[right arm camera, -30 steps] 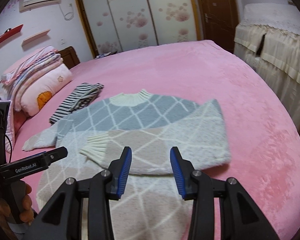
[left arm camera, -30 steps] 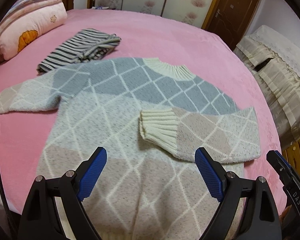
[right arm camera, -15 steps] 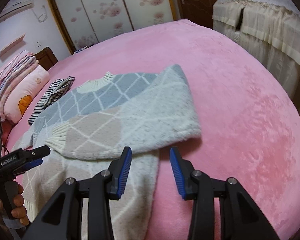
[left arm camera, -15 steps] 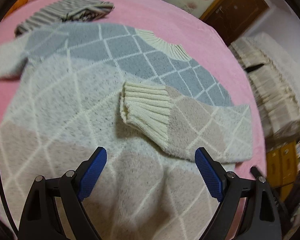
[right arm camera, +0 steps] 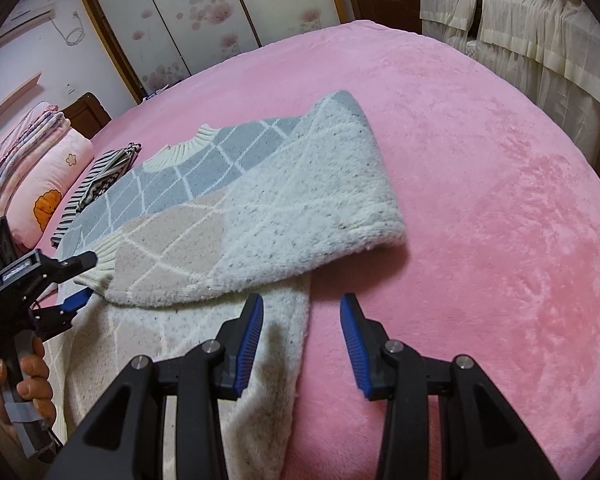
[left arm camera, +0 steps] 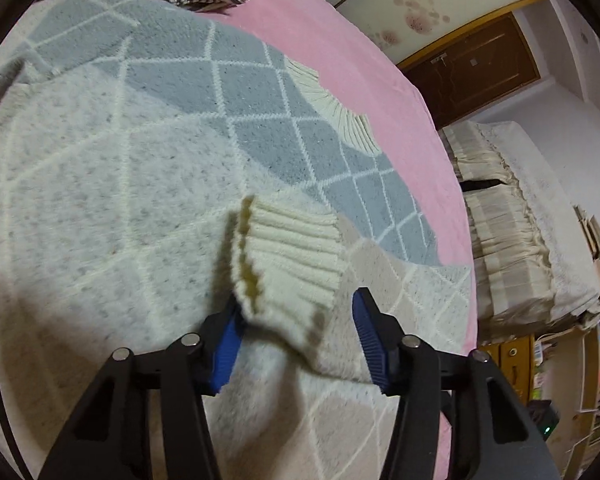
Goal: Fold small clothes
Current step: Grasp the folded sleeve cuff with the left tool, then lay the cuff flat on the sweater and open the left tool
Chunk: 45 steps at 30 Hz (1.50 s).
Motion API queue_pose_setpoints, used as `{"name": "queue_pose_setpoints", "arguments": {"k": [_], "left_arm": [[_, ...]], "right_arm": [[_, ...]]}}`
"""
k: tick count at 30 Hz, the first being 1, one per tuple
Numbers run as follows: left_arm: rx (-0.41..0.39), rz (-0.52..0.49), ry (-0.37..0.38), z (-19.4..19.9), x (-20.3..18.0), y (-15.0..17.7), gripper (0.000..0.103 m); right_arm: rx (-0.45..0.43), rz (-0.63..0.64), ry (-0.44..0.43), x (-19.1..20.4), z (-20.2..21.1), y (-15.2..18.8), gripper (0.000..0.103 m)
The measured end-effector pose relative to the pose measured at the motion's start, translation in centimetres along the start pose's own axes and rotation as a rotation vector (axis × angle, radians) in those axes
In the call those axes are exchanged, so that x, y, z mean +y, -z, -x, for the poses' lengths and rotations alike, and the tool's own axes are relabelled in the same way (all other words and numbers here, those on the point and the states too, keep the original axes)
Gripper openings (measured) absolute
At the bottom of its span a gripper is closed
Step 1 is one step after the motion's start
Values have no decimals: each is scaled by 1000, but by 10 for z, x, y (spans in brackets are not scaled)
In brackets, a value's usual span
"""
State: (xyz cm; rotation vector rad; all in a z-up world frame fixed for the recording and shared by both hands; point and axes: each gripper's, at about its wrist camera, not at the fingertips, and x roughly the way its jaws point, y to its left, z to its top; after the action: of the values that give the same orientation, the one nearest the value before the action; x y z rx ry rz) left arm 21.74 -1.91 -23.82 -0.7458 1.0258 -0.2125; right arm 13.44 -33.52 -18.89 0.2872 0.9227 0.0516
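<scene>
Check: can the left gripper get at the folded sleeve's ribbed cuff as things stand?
Probably yes. The ribbed cuff already lies between the closing jaws of the left gripper, on top of the sweater, with nothing covering it.

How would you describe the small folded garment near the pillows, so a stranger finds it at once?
Start from the pink bed and go toward the stacked pillows at its head. Between them and the large diamond-pattern sweater lies the folded striped garment. It alone has narrow dark and light stripes.
</scene>
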Motion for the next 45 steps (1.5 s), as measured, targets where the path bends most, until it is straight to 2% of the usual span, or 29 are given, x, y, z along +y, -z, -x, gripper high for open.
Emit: {"name": "queue_pose_setpoints", "arguments": {"k": [2,4,5,10,16,21,27,34,37,38,39,40,45], "left_arm": [[-6,-1,-2,-5,-3,-3,38],[-2,-16,-39,-10,-6,-6,11],[12,-36,-71,-14,-10,-8,11],[-24,-118,-92,-10,-38,-23,8],[-129,-261,-75,20,-87,-50,8],[-239,-305,-85,51,-103,-78,8],[-323,-282,-133,57,-79,-115,8],[-299,-247,-227,24,-41,-132,8],[-284,-237,-265,8,-28,-130,8],[-276,-228,-288,3,-20,-131,8],[-268,-217,-298,0,-14,-131,8],[-263,-210,-303,-2,-11,-131,8],[-213,-181,-333,-12,18,-126,8]], "right_arm": [[2,-3,2,-1,-1,0,40],[6,-5,1,-1,-3,1,40],[9,-6,3,-1,-3,2,40],[12,-7,10,-2,-4,3,40],[-4,-3,31,-4,-5,-6,40],[-14,-21,63,-14,-16,-20,40],[-16,-35,60,-19,-34,-39,40],[-9,17,74,-5,-52,-42,40],[-21,34,89,-1,-55,-45,40],[-25,41,98,1,-56,-46,38],[-33,51,98,2,-56,-45,20],[-32,57,99,4,-56,-45,11],[-103,46,176,4,-40,-41,9]]}}
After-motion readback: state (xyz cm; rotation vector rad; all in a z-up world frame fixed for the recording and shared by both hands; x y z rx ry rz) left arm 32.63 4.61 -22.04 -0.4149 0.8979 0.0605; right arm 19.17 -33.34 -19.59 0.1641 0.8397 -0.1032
